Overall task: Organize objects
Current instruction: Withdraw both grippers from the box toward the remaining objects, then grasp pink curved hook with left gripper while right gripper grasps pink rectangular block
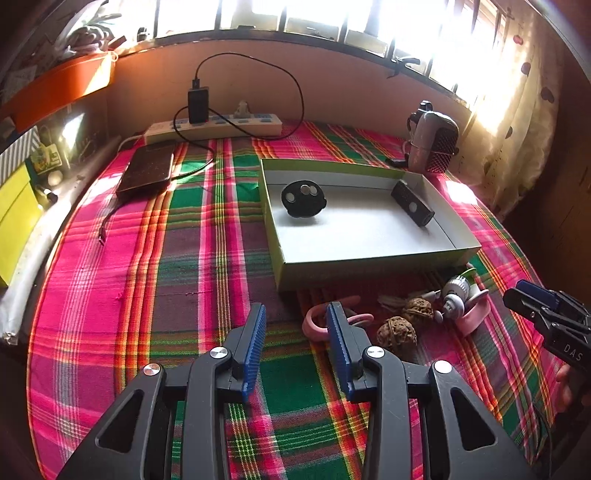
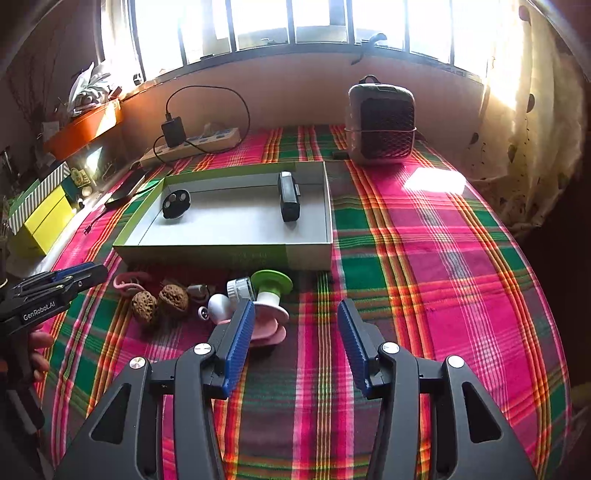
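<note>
Lying beside left gripper (image 1: 296, 317): walnuts (image 1: 397, 330), seemingly.

Two gadgets (image 2: 176, 204) (image 2: 289, 197) inside box (image 2: 236, 254); walnuts (image 2: 159, 300), clips (image 2: 127, 282) before box; heater (image 2: 380, 123) behind.

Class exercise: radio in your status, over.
Left gripper and right gripper open, empty. Two black items in box; walnuts and pink clutter outside. Nothing blocking.

Barred window (image 2: 295, 22) blazing with sun, peach wall (image 2: 295, 99) — spotted curtain (image 2: 535, 129) at right
</note>
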Demonstrator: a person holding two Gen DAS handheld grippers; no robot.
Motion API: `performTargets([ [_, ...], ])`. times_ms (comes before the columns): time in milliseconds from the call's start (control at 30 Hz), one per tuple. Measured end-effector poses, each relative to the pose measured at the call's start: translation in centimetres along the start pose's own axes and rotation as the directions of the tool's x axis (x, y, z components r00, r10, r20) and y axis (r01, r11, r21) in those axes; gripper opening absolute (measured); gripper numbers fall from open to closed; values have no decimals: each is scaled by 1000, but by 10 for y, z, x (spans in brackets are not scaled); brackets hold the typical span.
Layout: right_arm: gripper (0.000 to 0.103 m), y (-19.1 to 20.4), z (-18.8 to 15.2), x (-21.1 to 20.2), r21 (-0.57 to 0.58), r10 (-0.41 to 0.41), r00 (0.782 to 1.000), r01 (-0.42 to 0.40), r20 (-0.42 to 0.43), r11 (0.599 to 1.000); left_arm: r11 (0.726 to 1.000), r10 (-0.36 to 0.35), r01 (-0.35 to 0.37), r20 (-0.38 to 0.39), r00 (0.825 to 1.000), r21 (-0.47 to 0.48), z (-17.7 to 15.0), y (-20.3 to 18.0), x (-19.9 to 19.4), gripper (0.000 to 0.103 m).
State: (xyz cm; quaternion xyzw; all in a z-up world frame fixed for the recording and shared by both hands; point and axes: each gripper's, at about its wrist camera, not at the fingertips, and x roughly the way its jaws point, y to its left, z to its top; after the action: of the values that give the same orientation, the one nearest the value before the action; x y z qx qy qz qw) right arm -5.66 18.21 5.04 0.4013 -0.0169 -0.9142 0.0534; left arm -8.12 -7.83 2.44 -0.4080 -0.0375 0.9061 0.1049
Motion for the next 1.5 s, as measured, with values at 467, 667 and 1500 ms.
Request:
performTargets([
  [467, 54, 29, -5, 20, 73, -45, 998, 47, -34, 996, 999, -45, 45, -28, 999, 9, -6, 2, 10, 33],
  [667, 55, 33, -3, 31, 102, -54, 997, 60, -59, 993, 998, -53, 54, -33, 998, 17, -5, 2, 13, 33],
  [1500, 62, 4, -16, 13, 119, -109, 992, 115, -57, 986, 991, -42, 46, -39, 998, 126, -2, -11, 12, 34],
])
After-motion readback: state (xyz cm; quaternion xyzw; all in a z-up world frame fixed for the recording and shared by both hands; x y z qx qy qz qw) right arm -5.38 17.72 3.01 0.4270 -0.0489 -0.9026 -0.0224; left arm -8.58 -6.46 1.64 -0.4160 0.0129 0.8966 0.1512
